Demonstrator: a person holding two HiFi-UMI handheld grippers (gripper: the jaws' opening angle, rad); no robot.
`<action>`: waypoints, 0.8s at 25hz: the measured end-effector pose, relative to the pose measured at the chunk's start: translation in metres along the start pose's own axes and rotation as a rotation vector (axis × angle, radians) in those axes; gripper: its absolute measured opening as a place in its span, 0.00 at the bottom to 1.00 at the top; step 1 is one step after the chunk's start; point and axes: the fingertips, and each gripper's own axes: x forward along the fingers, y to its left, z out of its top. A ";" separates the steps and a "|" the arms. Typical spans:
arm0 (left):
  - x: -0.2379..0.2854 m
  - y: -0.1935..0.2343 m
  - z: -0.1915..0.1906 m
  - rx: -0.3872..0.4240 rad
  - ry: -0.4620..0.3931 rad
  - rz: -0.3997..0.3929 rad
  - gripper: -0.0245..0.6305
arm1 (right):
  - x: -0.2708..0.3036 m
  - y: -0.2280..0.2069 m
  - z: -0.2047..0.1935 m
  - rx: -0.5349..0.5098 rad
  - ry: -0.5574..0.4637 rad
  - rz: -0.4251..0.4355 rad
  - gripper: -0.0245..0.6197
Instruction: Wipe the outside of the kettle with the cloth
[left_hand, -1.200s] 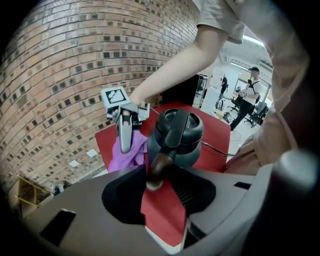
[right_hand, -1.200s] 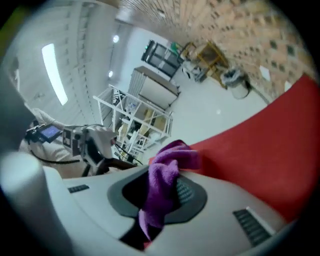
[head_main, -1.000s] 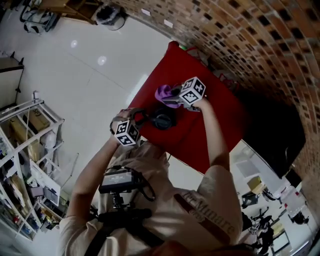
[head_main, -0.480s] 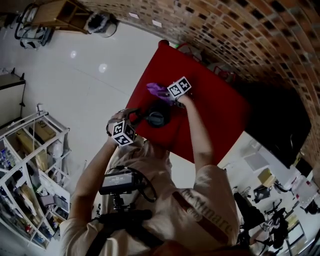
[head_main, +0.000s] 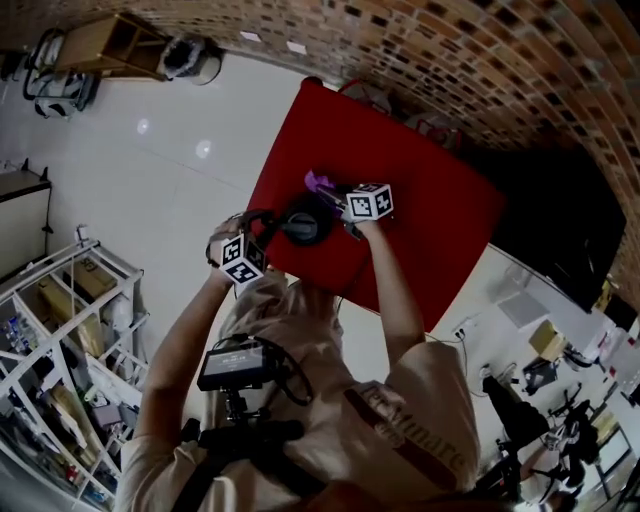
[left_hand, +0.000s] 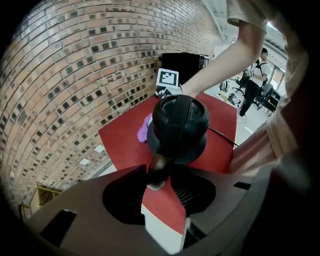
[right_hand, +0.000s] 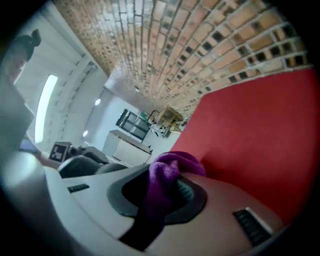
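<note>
Kettle (head_main: 303, 226) on the red desk (head_main: 420, 210) is worrying us: left hand-held gripper (left_hand: 161, 184) is pinching its handle (left_hand: 158, 167), jaws nearly shut; right hand-held gripper (right_hand: 165, 196) is clamping the purple cloth (right_hand: 169, 172) beside it; hard rubbing could twist it loose.

1. A red table (head_main: 420, 200) stands with its far edge against a curving brick wall (head_main: 500, 70) of brown, tan and dark bricks.
2. Left of the table spreads a glossy white floor (head_main: 120, 200) with two bright light reflections (head_main: 203, 149).
3. Well left of the table, a white metal rack (head_main: 60, 330) holds boxes and clutter.
4. Beyond the table's far left corner sits a wooden shelf unit (head_main: 115, 45).
5. Right of the table, a large black unit (head_main: 560, 240) stands by the wall.
6. Left of the table and high up, a long strip lamp (right_hand: 45, 107) glows.
</note>
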 end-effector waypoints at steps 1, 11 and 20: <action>0.001 0.000 0.000 0.003 0.005 0.003 0.27 | 0.007 -0.024 -0.010 0.048 -0.004 -0.046 0.16; 0.001 0.003 -0.002 -0.018 0.019 0.033 0.27 | -0.063 -0.012 0.023 0.086 -0.260 -0.071 0.16; 0.004 0.009 -0.004 -0.007 0.049 0.050 0.27 | -0.051 0.030 -0.004 0.119 -0.435 -0.082 0.16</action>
